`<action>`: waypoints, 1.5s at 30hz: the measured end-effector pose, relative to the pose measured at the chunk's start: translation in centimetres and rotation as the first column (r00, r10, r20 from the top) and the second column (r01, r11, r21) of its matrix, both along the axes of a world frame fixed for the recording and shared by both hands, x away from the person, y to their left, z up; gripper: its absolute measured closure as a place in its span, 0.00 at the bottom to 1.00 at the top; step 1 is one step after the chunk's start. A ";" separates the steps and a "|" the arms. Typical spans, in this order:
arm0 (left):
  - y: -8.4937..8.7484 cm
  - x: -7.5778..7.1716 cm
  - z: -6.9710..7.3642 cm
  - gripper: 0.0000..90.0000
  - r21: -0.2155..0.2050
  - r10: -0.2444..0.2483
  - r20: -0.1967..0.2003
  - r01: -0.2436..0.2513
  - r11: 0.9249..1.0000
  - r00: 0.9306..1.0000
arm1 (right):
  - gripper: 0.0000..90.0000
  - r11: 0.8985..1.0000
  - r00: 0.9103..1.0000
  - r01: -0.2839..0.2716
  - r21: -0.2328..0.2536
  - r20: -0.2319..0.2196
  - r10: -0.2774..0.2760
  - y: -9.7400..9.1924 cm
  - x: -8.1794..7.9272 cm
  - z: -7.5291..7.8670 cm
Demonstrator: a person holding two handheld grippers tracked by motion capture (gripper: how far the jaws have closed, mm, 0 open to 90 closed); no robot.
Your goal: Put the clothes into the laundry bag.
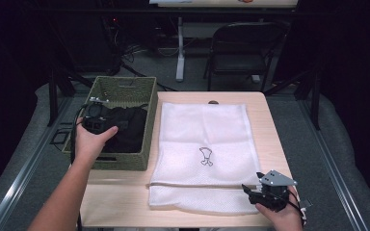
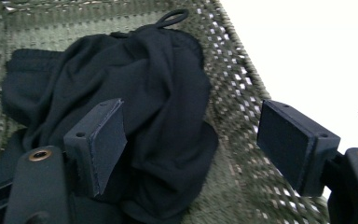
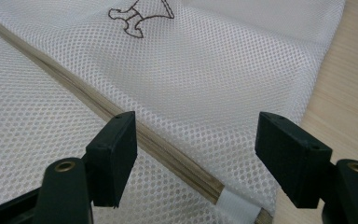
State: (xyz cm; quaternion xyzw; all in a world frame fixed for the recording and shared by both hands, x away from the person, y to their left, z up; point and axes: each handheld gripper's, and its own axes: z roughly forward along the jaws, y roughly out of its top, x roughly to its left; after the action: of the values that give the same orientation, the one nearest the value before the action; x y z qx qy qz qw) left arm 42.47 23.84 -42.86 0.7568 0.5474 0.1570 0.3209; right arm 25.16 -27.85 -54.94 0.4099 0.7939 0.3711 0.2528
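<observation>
A green woven basket [image 1: 147, 126] at the table's left holds a heap of black clothing [image 1: 131, 129] [image 2: 168, 98]. My left gripper [image 1: 95, 114] [image 2: 191, 144] hovers over the basket's left side, open, with the dark cloth under and between the jaws but not pinched. A white mesh laundry bag [image 1: 204, 144] [image 3: 223, 79] with a small embroidered figure lies flat on the table. My right gripper [image 1: 255, 191] [image 3: 196, 154] sits open at the bag's near right corner, jaws either side of the zip line [image 3: 168, 154].
The light wooden table [image 1: 270, 130] has bare strips along its right and near edges. Behind it stand a dark folding chair [image 1: 243, 48] and a white table leg [image 1: 179, 48]. Dark floor lies around.
</observation>
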 end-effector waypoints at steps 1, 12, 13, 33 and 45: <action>0.0 0.2 0.0 0.26 0.001 0.002 -0.006 -0.002 1.000 1.000 | 0.33 1.000 1.000 -0.001 0.000 -0.001 0.001 0.0 0.0 0.0; 0.0 1.9 -0.3 0.26 0.013 0.028 -0.023 -0.028 1.000 0.999 | 0.33 1.000 1.000 0.000 0.001 -0.012 0.000 0.0 0.1 -0.1; 0.1 2.2 -0.4 0.25 0.017 0.024 -0.028 -0.024 1.000 0.999 | 0.33 1.000 1.000 -0.001 0.001 -0.012 0.001 0.0 0.1 -0.1; 1.4 4.6 -1.3 0.23 0.023 0.064 -0.092 -0.062 0.998 0.994 | 0.34 1.000 1.000 -0.008 0.000 -0.015 0.008 0.0 0.2 -0.2; 1.5 5.6 -2.4 0.23 0.023 0.070 -0.125 -0.068 0.997 0.990 | 0.34 1.000 1.000 -0.005 0.001 -0.015 0.005 0.0 0.3 -0.2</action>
State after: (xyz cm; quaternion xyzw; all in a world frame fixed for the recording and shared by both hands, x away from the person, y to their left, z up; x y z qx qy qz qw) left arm 48.11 25.32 -45.29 0.7488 0.5909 0.1249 0.2731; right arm 25.43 -27.81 -55.12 0.4108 0.7967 0.3691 0.2454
